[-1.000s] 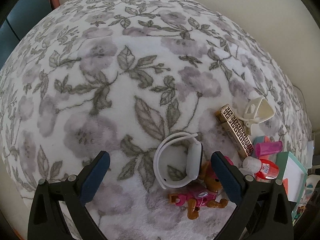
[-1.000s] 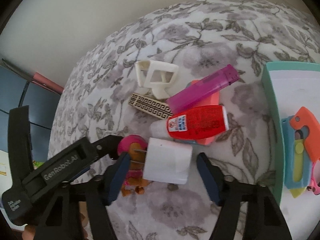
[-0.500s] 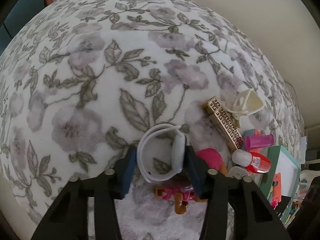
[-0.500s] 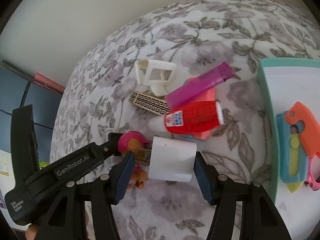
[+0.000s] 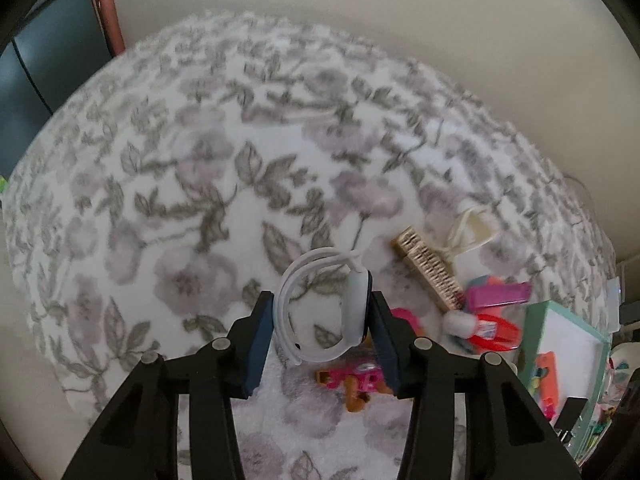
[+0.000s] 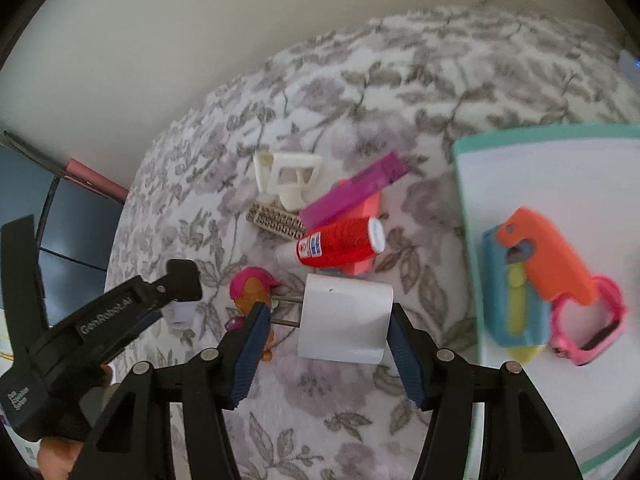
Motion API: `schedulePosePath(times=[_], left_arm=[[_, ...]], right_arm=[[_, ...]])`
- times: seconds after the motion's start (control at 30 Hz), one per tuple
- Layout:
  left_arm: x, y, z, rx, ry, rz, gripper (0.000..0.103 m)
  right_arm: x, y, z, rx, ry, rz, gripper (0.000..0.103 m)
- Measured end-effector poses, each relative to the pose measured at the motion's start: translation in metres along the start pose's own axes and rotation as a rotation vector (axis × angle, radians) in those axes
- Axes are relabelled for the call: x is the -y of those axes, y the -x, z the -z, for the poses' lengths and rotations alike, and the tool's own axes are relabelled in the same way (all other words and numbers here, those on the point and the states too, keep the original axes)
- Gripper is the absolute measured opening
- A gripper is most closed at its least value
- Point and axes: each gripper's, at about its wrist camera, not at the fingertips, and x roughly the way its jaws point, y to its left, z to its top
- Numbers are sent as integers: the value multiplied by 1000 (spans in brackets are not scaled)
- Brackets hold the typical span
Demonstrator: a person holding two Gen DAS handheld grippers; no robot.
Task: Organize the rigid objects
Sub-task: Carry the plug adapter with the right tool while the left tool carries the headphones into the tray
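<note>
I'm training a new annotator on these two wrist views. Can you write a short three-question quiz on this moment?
1. True or false: the left gripper is shut on the white looped smartwatch.
2. What does the right gripper hold? A) red glue bottle B) white square plug-in charger C) purple lighter
3. Fill in: the orange plastic folding cutter lies in the ____-rimmed white tray.

Key: 1 true; 2 B, the white square plug-in charger; 3 teal.

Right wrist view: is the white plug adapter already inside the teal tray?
No. The white plug adapter sits clamped in the right tool over the floral blanket, left of the teal tray.
</note>
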Motion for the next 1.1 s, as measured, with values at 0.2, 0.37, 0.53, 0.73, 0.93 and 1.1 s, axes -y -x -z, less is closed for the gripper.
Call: schedulePosePath(times=[0.2, 0.37, 0.53, 0.73, 0.93, 1.1], left_arm=[[30, 35, 3, 69, -67, 17, 49], [66, 56, 16, 86, -160, 39, 49], [117, 68, 33, 88, -279, 62, 49], [175, 70, 63, 42, -384, 116, 49], [214, 60, 98, -12, -458, 146, 49], [231, 48, 120, -52, -515, 143, 49]], right_arm=[[10, 42, -4, 86, 11, 47, 62], [33, 74, -7, 151, 0, 123, 62], [72, 102, -13, 210, -59, 240, 62], [125, 130, -18, 262, -163, 403, 62], [172, 149, -17, 293, -267, 506, 62], [201, 152, -13, 292, -335, 545, 62]])
